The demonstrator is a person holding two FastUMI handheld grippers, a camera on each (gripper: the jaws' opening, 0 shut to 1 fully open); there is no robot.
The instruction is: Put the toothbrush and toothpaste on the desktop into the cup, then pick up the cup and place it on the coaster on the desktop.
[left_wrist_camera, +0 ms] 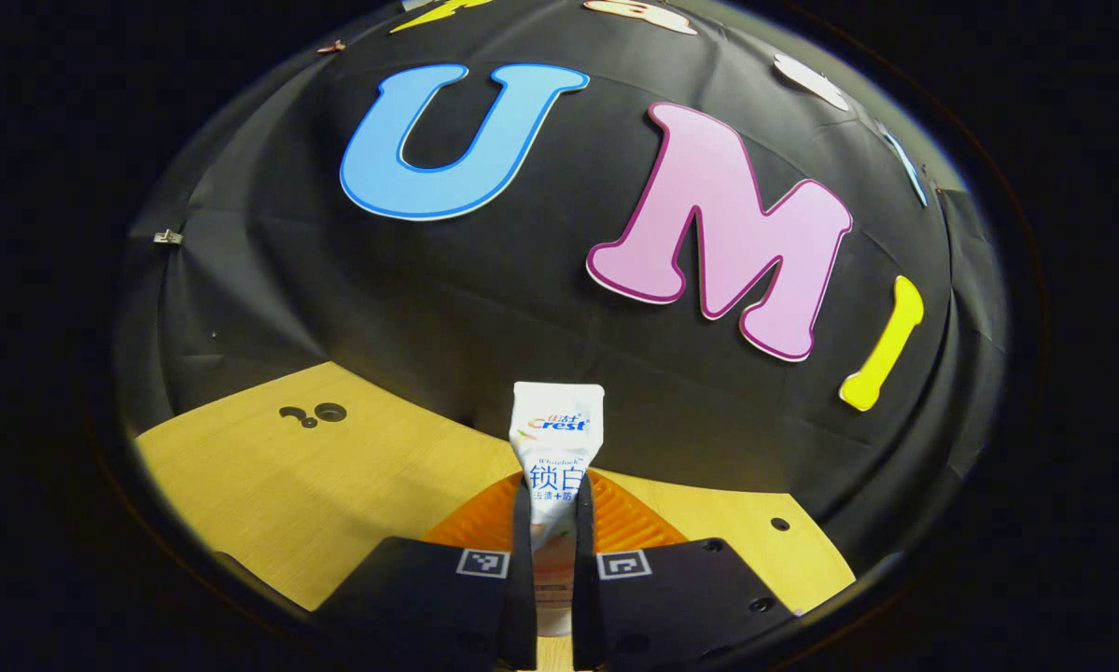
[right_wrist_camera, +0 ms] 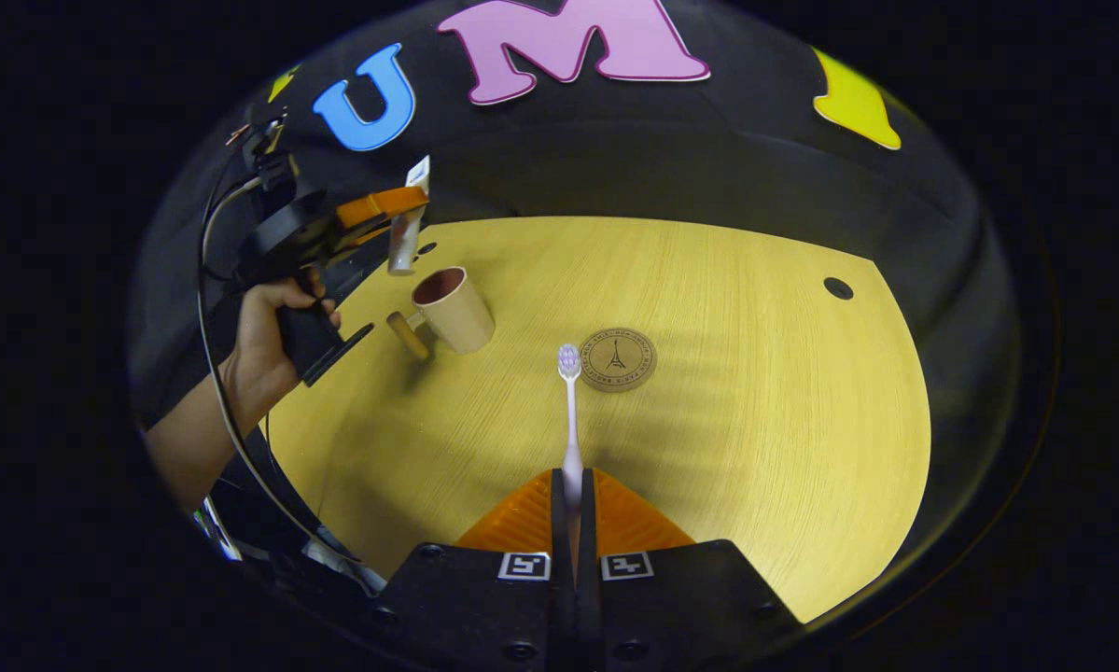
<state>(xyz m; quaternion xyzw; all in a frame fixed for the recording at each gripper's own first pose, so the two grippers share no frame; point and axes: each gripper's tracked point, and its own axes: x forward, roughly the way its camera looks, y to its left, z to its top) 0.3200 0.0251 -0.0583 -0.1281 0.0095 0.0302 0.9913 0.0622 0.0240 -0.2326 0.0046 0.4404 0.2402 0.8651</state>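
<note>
Wooden desktop [right_wrist_camera: 708, 448] against black cloth wall [left_wrist_camera: 484, 280]; jaws pinching toothpaste [left_wrist_camera: 556, 439] and toothbrush [right_wrist_camera: 571, 420].

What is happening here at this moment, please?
A person is working with two handheld grippers at a wooden table. The left gripper is shut on the toothpaste tube and, in the right gripper view, holds it in the air just above the cup. The right gripper is shut on the toothbrush, its head pointing forward. The cup looks empty and stands away from the coaster, so nothing has gone into it yet.
</note>
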